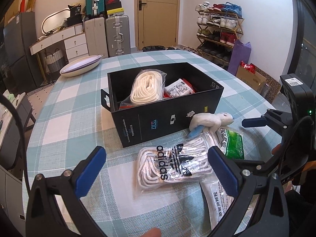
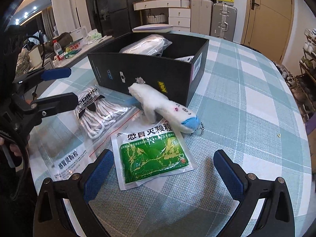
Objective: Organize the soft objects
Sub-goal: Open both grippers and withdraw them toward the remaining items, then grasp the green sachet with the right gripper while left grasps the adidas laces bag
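Observation:
A black box (image 1: 158, 116) stands on the checked table and holds a bagged white rope bundle (image 1: 147, 87) and a white-and-red packet (image 1: 178, 89). In front of it lie an adidas bag of white laces (image 1: 171, 167), a white-and-blue plush toy (image 1: 209, 121), a green medicine sachet (image 1: 234, 142) and a white sachet (image 1: 221, 199). My left gripper (image 1: 156, 165) is open, its jaws either side of the laces bag. My right gripper (image 2: 163, 169) is open over the green sachet (image 2: 153, 158), below the plush (image 2: 164, 106). The laces bag (image 2: 100, 110) and box (image 2: 150, 71) also show there.
A stack of white oval dishes (image 1: 81, 66) sits at the table's far left edge. Suitcases (image 1: 117, 35), drawers and a shoe rack (image 1: 219, 31) stand beyond the table. The right gripper shows at the right edge of the left wrist view (image 1: 256, 122).

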Demonstrator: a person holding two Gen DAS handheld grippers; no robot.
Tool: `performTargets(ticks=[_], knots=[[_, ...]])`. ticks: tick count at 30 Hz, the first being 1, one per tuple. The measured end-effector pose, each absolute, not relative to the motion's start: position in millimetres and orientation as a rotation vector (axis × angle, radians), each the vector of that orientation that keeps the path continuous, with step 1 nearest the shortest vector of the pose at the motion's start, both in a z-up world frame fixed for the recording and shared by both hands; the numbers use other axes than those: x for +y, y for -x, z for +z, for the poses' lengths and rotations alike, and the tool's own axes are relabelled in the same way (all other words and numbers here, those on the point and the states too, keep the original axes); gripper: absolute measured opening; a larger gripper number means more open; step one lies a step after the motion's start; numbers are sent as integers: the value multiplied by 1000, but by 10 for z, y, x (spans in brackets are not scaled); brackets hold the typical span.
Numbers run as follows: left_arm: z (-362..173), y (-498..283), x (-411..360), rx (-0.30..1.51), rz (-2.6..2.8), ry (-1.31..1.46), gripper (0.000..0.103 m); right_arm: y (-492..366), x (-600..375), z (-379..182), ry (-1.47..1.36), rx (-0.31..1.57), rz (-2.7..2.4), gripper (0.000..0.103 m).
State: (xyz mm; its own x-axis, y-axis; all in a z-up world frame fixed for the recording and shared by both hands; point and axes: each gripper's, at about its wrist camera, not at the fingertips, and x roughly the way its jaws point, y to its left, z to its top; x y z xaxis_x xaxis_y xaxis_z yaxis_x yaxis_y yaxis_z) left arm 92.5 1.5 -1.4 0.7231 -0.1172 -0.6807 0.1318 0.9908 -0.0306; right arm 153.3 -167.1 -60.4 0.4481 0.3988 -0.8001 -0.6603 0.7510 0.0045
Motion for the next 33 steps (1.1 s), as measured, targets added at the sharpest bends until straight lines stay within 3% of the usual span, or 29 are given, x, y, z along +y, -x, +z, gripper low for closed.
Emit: performTargets(ticks=[17, 27, 33], knots=[[-57, -939, 2, 764, -150, -16, 103, -1505, -1578, -653, 359, 886, 662, 100], [-58, -942, 1, 766, -151, -16, 103, -1473, -1618, -596, 354, 850, 695, 67], [-70, -947, 7, 767, -147, -13, 103, -1446, -1649, -580, 356, 841, 718, 53]])
